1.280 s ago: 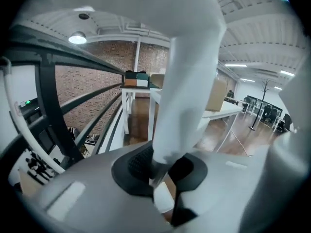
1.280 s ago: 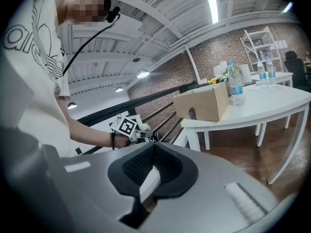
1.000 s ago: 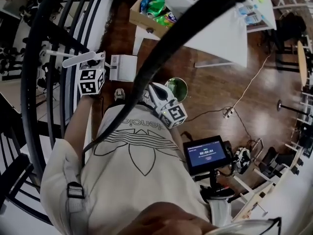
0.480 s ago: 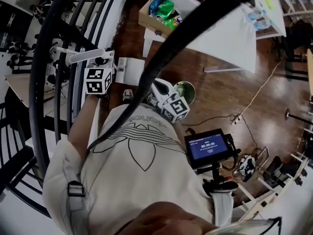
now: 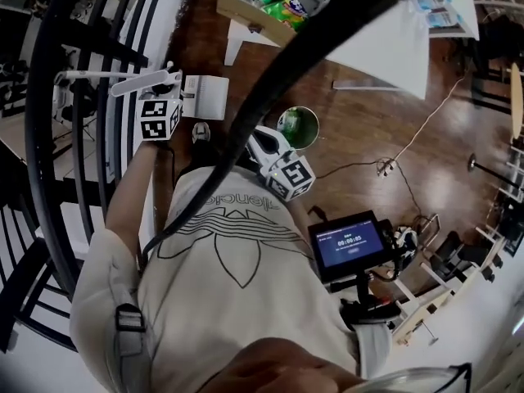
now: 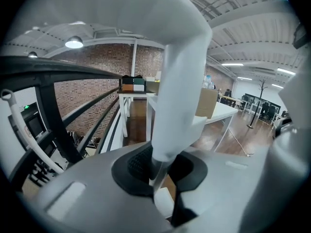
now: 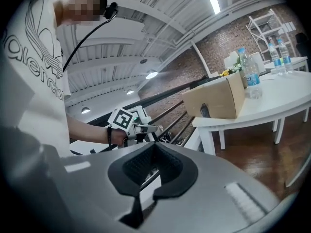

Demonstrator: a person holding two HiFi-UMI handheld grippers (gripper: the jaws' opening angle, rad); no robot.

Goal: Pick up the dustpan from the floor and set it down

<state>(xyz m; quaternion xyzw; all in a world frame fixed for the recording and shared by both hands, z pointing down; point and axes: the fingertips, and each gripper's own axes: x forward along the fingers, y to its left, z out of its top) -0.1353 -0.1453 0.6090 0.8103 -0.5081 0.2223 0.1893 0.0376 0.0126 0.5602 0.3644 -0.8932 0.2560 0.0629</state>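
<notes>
In the head view my left gripper [image 5: 170, 97], with its marker cube, is shut on the white dustpan's long handle [image 5: 144, 80], next to the black railing. The dustpan's white pan [image 5: 205, 97] hangs just right of the gripper, above the wood floor. In the left gripper view the handle [image 6: 177, 76] rises from between the closed jaws of my left gripper [image 6: 158, 178]. My right gripper [image 5: 260, 150] is held close to the person's chest, jaws together and holding nothing. The right gripper view shows its closed gripper [image 7: 146, 178] and, beyond it, the left gripper [image 7: 127, 123] with the dustpan.
A black stair railing [image 5: 49, 137] runs down the left. A green bucket [image 5: 296, 127] stands on the floor near the right gripper. A white table [image 5: 385, 31] carries a cardboard box [image 5: 262, 6] of snack packs. A cable [image 5: 409, 150] and power strip [image 5: 381, 188] lie on the floor.
My left gripper with the dustpan has come down a little beside the railing. The right gripper has stayed about where it was.
</notes>
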